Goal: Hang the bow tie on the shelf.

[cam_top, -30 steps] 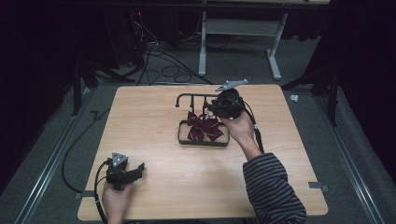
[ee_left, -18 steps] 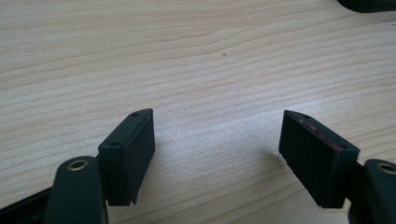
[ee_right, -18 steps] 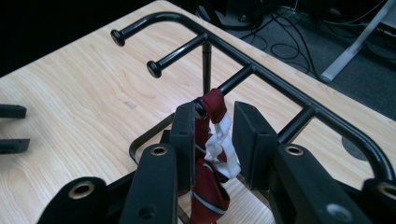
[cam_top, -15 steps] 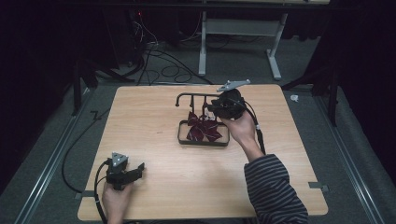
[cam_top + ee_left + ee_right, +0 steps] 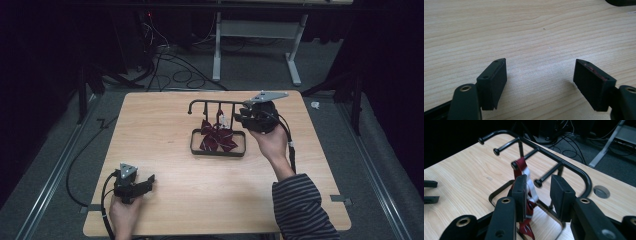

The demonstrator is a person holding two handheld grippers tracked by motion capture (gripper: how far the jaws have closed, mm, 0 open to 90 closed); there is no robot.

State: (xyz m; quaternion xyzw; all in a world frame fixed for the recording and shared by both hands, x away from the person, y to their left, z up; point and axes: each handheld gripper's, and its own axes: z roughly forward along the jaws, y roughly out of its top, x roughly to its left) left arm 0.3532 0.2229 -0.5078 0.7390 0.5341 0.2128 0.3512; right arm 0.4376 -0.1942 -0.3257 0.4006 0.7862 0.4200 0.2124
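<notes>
Dark red with white stripes, the bow tie [image 5: 216, 137] hangs by its strap from a peg of the black rack [image 5: 218, 148], at the far middle of the wooden table [image 5: 165, 120] in the high view. The right gripper [image 5: 245, 118] is at the rack's right end, just beside the hanging strap, while the left gripper [image 5: 148, 181] rests low at the near left corner, well apart from the work.

Along the left gripper's own view, its jaws stand wide apart over bare wood, holding nothing.

From the right gripper view, the jaws are parted, with the strap [image 5: 527, 182] draped over a peg [image 5: 514, 165] and lying against the inner face of the left jaw; nothing is pinched. I judge the step to be the hanging of the bow tie on the peg, with the grip already let go. The next move calls for backing the right gripper straight out, so neither jaw snags the strap and drags it off.
</notes>
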